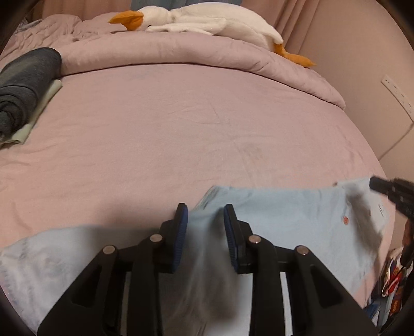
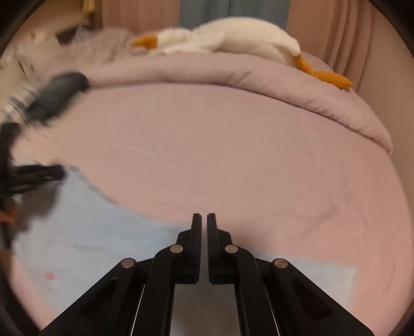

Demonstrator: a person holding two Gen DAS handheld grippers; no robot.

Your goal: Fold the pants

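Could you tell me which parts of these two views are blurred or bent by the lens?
Left wrist view: the blue pants smear near the tongs, the goose toy stays sharp, and the bed edge bows. Right wrist view: the left side streaks, including the dark folded clothes.

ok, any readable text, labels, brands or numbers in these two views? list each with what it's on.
None can be read.
Light blue fabric pants: small reddish mark and a dark tag-like speck near the right edge, too small and blurred to read.
Colourful printed item at the lower right edge: red and orange shapes, possibly lettering, illegible.
White wall socket strip: no legible marking.
White plush goose with orange beak: no text visible.
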